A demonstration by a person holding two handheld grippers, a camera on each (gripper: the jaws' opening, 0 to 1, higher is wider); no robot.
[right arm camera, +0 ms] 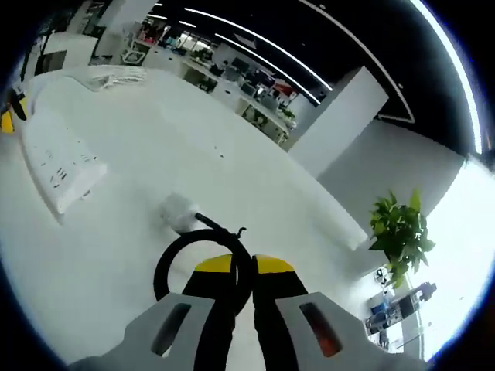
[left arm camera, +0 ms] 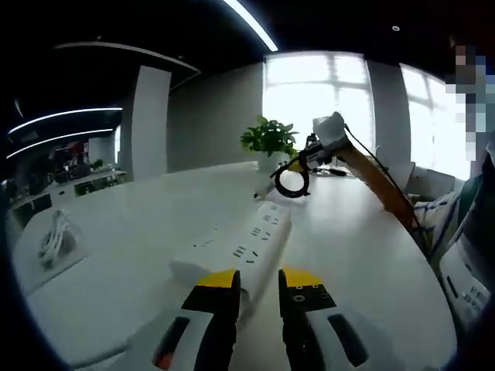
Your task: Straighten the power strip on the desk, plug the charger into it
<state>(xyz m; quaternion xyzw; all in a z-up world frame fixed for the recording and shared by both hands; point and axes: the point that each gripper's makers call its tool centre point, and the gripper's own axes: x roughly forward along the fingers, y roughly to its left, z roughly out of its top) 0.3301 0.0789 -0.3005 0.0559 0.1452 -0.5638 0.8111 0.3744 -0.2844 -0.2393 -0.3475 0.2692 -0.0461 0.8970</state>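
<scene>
A long white power strip [left arm camera: 246, 246] lies on the white desk [left arm camera: 139, 224], running away from me. My left gripper [left arm camera: 259, 287] has its jaws a narrow gap apart, and the strip's near end sits gripped between them. In the right gripper view the strip [right arm camera: 58, 166] lies at far left. My right gripper [right arm camera: 243, 269] is shut on a coiled black cable [right arm camera: 166, 267]. The white charger [right arm camera: 179, 212] hangs on that cable just ahead of the jaws, above the desk [right arm camera: 155, 131]. The right gripper [left arm camera: 313, 154] hovers past the strip's far end, with the cable loop [left arm camera: 292, 182] dangling from it.
A potted plant [left arm camera: 269, 139] stands at the desk's far side, before bright windows. A bundle of white cable [left arm camera: 52, 236] lies near the desk's left edge. A person [left arm camera: 464, 232] stands close at the right. Office desks and a pillar [right arm camera: 340, 116] lie beyond.
</scene>
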